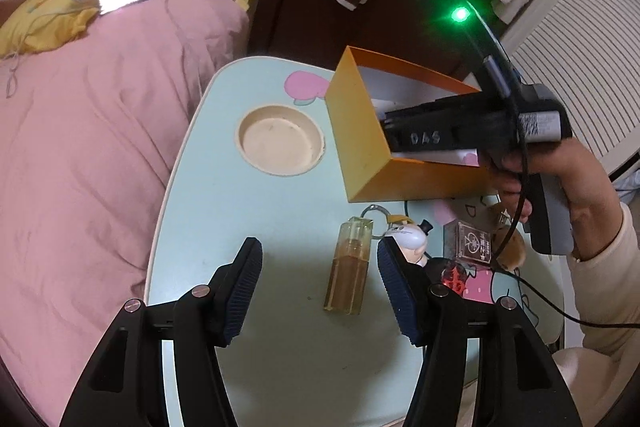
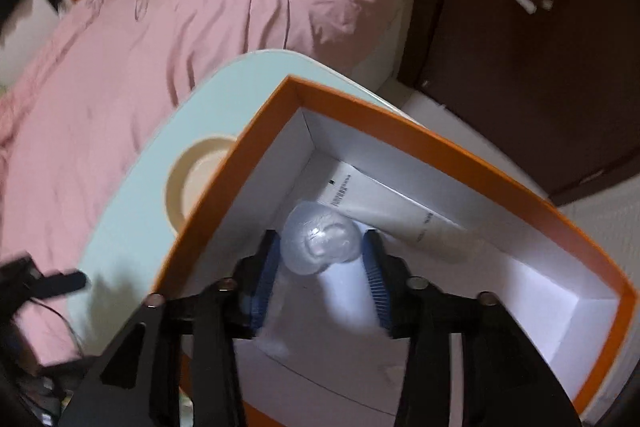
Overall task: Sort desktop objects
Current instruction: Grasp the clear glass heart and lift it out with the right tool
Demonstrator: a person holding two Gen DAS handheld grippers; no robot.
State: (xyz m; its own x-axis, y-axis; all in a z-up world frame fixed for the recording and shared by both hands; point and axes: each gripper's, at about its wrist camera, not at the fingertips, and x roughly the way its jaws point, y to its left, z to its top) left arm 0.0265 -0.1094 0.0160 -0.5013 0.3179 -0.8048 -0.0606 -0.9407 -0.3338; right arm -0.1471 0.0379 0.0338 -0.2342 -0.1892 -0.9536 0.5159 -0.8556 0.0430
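Note:
An orange box (image 1: 360,147) with a white inside stands at the far right of the pale green table (image 1: 224,211). My right gripper (image 2: 322,255) reaches down into the orange box (image 2: 400,131), and a white bottle with a clear cap (image 2: 320,243) stands between its pads. The bottle's lower part is smeared and the pads look loose around it. My left gripper (image 1: 319,255) hovers open over the table. An amber glass bottle (image 1: 352,267) lies flat between its fingers, nearer the right one, untouched.
A white tube (image 2: 384,203) lies in the box. Right of the amber bottle sit a figure keychain (image 1: 412,239), a clear square block (image 1: 474,245), a brown plush (image 1: 512,247) and a red trinket (image 1: 454,277). A round cup recess (image 1: 280,143) is at the far left. A pink bed (image 1: 100,147) borders the table.

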